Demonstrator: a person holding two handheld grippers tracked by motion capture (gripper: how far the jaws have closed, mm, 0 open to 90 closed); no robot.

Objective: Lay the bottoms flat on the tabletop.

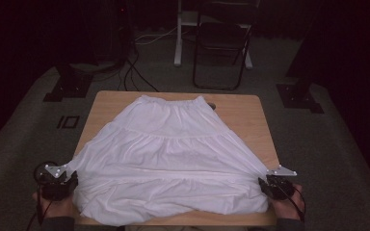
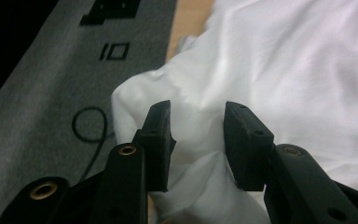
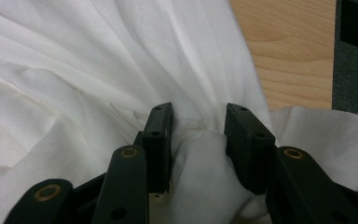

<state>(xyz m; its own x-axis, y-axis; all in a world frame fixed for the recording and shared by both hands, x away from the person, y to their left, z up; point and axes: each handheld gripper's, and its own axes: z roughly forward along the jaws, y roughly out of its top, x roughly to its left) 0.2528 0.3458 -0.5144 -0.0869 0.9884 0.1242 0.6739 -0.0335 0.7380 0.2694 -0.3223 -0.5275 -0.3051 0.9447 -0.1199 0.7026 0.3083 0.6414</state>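
1. I see a white skirt (image 1: 173, 159) spread flat on the wooden counter (image 1: 250, 115), waistband at the far side and hem toward me.
2. The hem end hangs slightly over the near edge of the counter, and the cloth bunches into folds along that edge.
3. My left gripper (image 1: 58, 180) sits at the near left corner of the skirt, just off the counter's side, with a hand (image 1: 53, 204) under it.
4. In the left gripper view the fingers (image 2: 161, 140) stand part-open with a fold of the skirt (image 2: 261, 70) lying between them. The cloth brushes both pads, but I cannot tell whether they press on it.
5. My right gripper (image 1: 277, 185) sits at the near right corner of the skirt, at the counter's edge, with a hand (image 1: 286, 207) behind it.
6. In the right gripper view a thick wad of skirt (image 3: 98, 70) fills the gap between the fingers (image 3: 249, 140), and both pads bear on it, so this one is gripping the cloth.
7. From that corner the fabric runs taut in a straight line across the counter (image 3: 289, 51).
8. A folding chair (image 1: 221, 43) stands on the grey floor (image 1: 24, 139) beyond the counter.
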